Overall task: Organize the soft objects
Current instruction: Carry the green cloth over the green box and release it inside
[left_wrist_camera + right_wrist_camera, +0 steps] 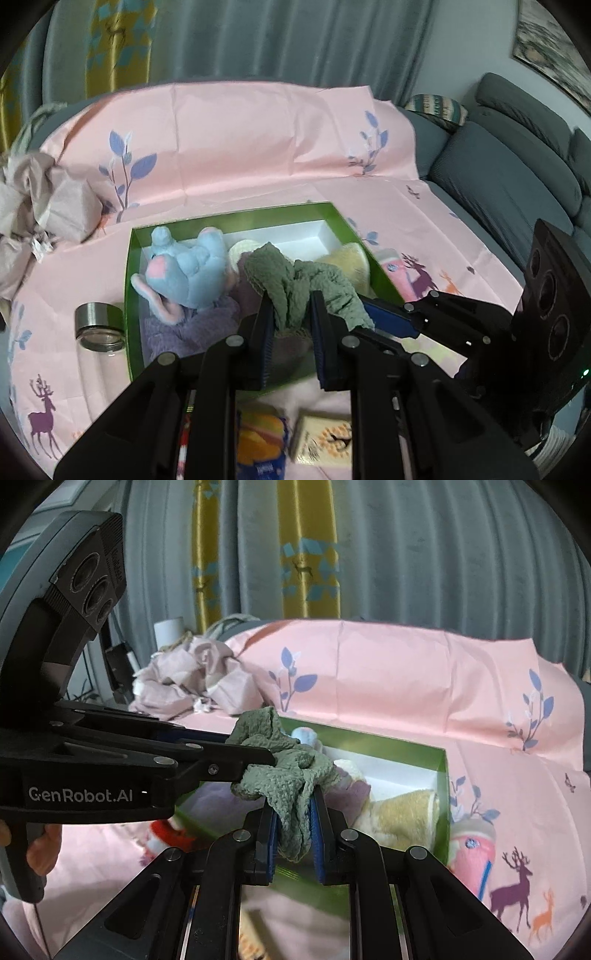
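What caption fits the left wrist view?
Both grippers hold a green cloth over the green box.

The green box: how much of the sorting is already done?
Done: the blue plush elephant, a purple knitted cloth and a yellow fluffy towel lie in the green cardboard box. In hand: both hand-held grippers, left and right, pinch the green knitted cloth. Left: placing it.

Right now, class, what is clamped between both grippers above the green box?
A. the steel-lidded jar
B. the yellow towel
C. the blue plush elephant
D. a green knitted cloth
D: the left gripper and the right gripper are each shut on the green knitted cloth, held over the green box.
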`<move>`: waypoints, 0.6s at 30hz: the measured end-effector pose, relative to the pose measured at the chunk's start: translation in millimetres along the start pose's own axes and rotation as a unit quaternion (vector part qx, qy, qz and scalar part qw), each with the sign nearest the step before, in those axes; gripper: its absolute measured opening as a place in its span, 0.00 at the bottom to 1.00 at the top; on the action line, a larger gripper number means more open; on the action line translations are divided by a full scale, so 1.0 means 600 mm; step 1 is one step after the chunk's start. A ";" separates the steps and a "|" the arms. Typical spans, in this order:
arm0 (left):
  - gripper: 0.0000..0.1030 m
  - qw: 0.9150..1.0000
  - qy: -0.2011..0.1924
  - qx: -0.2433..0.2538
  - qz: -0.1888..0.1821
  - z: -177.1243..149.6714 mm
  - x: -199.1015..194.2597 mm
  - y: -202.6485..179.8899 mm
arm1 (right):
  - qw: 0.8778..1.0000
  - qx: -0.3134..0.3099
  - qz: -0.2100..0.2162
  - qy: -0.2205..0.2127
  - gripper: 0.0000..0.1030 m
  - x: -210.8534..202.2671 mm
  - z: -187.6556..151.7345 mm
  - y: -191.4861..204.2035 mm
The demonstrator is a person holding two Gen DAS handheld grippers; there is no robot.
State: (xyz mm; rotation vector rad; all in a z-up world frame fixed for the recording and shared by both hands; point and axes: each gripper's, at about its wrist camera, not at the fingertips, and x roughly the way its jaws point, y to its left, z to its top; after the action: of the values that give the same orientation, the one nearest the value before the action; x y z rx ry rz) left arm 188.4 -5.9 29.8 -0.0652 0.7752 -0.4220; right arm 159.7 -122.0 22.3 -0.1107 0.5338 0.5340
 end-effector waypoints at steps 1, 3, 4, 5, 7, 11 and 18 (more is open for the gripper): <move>0.14 1.000 0.004 -0.011 -0.002 0.004 0.009 0.008 | 1.000 0.005 0.001 0.006 0.16 0.013 0.003 -0.005; 0.14 0.999 0.011 -0.030 -0.003 0.010 0.025 0.024 | 1.000 0.013 0.003 0.018 0.16 0.036 0.008 -0.012; 0.14 0.999 0.014 -0.035 -0.001 0.012 0.033 0.028 | 1.000 0.016 0.004 0.024 0.16 0.049 0.010 -0.015; 0.14 0.999 0.018 -0.038 0.003 0.014 0.041 0.032 | 0.999 0.016 0.003 0.029 0.16 0.058 0.011 -0.016; 0.14 0.999 0.030 -0.043 0.011 0.016 0.059 0.039 | 0.999 0.013 -0.001 0.047 0.16 0.082 0.012 -0.019; 0.14 0.996 0.061 -0.053 0.030 0.012 0.098 0.054 | 0.995 0.016 0.004 0.098 0.16 0.127 0.007 -0.026; 0.28 0.992 0.095 -0.069 0.045 -0.002 0.122 0.068 | 0.986 0.035 0.006 0.164 0.27 0.159 -0.002 -0.040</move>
State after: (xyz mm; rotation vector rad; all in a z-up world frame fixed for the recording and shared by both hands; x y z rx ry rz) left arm 248.3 2.8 -28.6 -0.1196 0.9903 -0.2903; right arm 240.9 -99.5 -28.4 -0.1303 0.8743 0.5109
